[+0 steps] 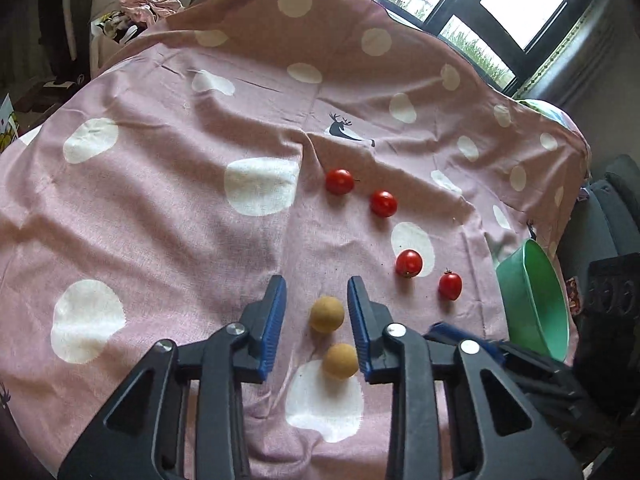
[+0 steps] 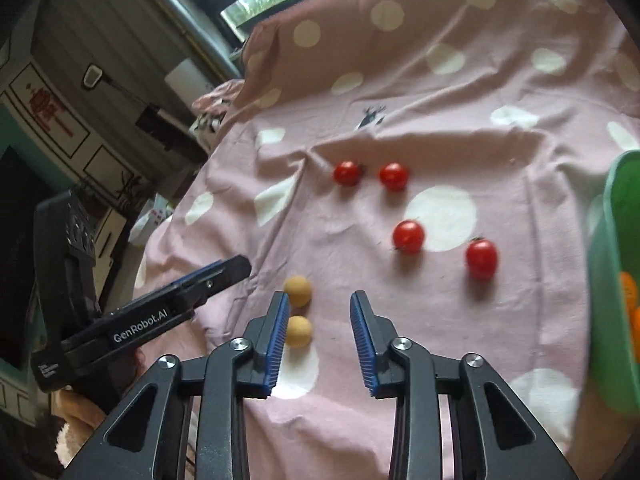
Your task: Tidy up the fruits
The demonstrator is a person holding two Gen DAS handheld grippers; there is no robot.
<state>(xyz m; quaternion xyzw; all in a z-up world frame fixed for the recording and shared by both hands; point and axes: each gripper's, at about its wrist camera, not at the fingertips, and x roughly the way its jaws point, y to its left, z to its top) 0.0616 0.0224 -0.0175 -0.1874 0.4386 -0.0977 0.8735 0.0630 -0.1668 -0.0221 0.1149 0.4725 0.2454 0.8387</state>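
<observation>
Flanking tomatoes (image 1: 339, 181), green bowl (image 1: 532, 300), spotted cloth (image 1: 160, 200)

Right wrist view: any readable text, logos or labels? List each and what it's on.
"GenRobot.AI": white lettering on the side of the left gripper.
Small white print on the rear end of that same gripper body: too small to read.
Red figure poster on the wall at left: no legible words.
Pink dotted cloth: a small dark deer motif, no text.

Four red tomatoes (image 1: 339, 181) (image 1: 383, 203) (image 1: 409, 263) (image 1: 450, 286), two tan round fruits (image 1: 327, 314) (image 1: 340, 361) and one green bowl (image 1: 532, 304) are counted.
</observation>
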